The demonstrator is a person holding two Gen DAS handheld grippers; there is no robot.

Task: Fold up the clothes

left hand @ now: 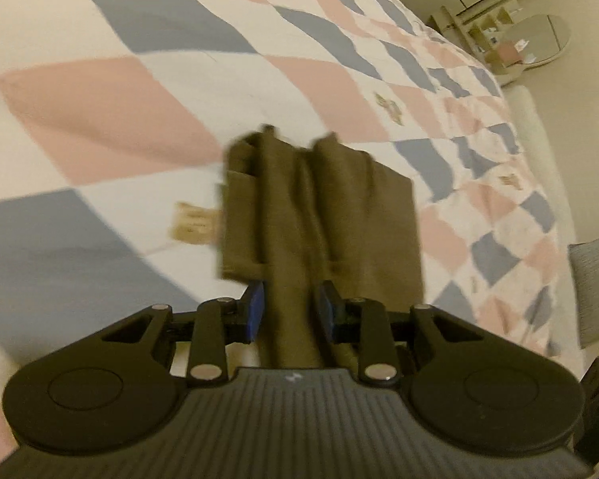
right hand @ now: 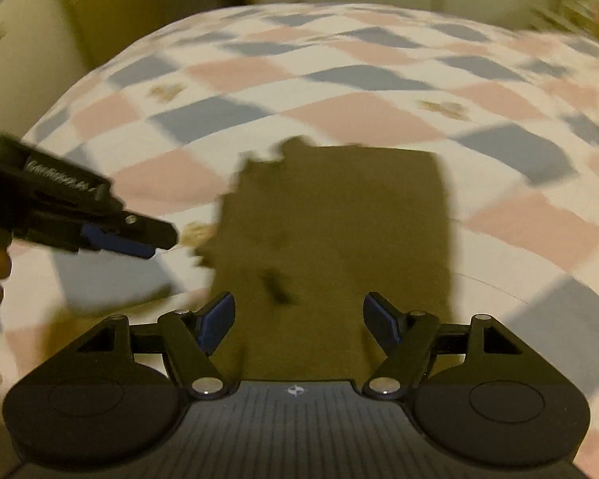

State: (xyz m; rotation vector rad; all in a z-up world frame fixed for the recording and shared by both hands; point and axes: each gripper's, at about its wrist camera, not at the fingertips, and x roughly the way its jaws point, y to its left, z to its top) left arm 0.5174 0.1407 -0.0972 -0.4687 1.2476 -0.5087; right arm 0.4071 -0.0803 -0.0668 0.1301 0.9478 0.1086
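An olive-brown garment [left hand: 319, 207] lies folded on a checked bed quilt [left hand: 139, 92]. In the left wrist view my left gripper [left hand: 289, 311] is shut on a bunched fold of the garment that runs between its blue pads [left hand: 255, 311]. In the right wrist view the garment [right hand: 335, 231] is a flat rectangle in front of my right gripper [right hand: 297, 319], which is open and empty just above its near edge. The left gripper [right hand: 131, 239] also shows there at the left, beside the garment's ragged left edge; the view is blurred.
The quilt [right hand: 339, 80] has pink, blue and white squares. The bed's right edge [left hand: 539, 183] drops to a pale floor with a small shelf unit [left hand: 495, 40] and a grey chair [left hand: 595, 283]. A wall and a cupboard [right hand: 100, 8] stand behind the bed.
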